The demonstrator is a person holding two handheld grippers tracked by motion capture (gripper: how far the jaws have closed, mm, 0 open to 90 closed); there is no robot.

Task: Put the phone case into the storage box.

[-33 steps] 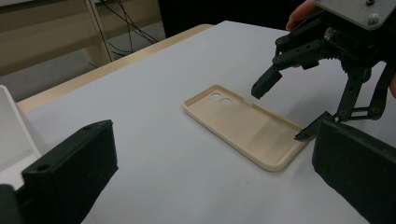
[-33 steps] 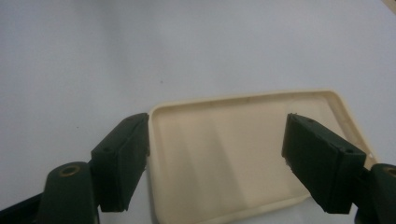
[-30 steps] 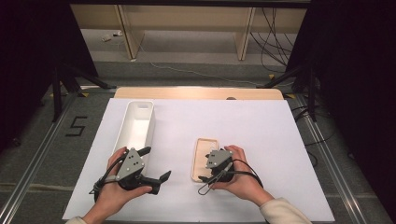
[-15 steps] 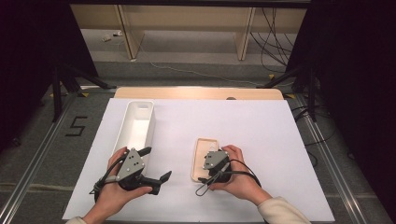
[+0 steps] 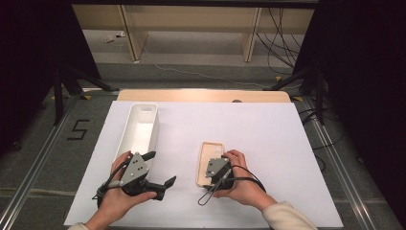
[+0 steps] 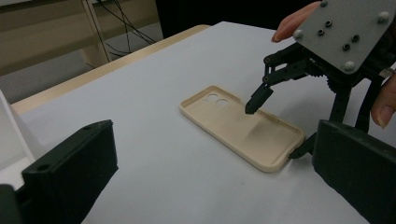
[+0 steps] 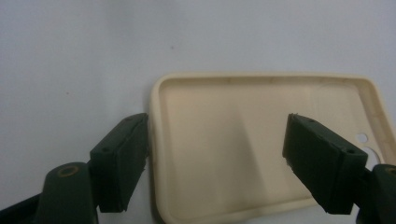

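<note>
A beige phone case (image 5: 209, 152) lies hollow side up on the white table cover, right of centre. My right gripper (image 5: 214, 178) hovers open at the case's near end. In the right gripper view (image 7: 222, 158) one jaw stands just outside the case (image 7: 243, 126) rim and the other above its inside. The left gripper view shows the same: the right gripper (image 6: 275, 128) straddles the end of the case (image 6: 229, 121) without closing. My left gripper (image 5: 160, 168) is open near the table's front left, pointing at the case, with nothing between its jaws (image 6: 212, 186).
A long white tray (image 5: 141, 125) stands empty at the left, just beyond the left gripper. The white cover (image 5: 273, 139) spreads over a wooden table whose far edge (image 5: 201, 95) shows. Shelving and cables lie on the floor behind.
The right gripper has crept a little to the left over the case's near end. The left gripper has hardly moved.
</note>
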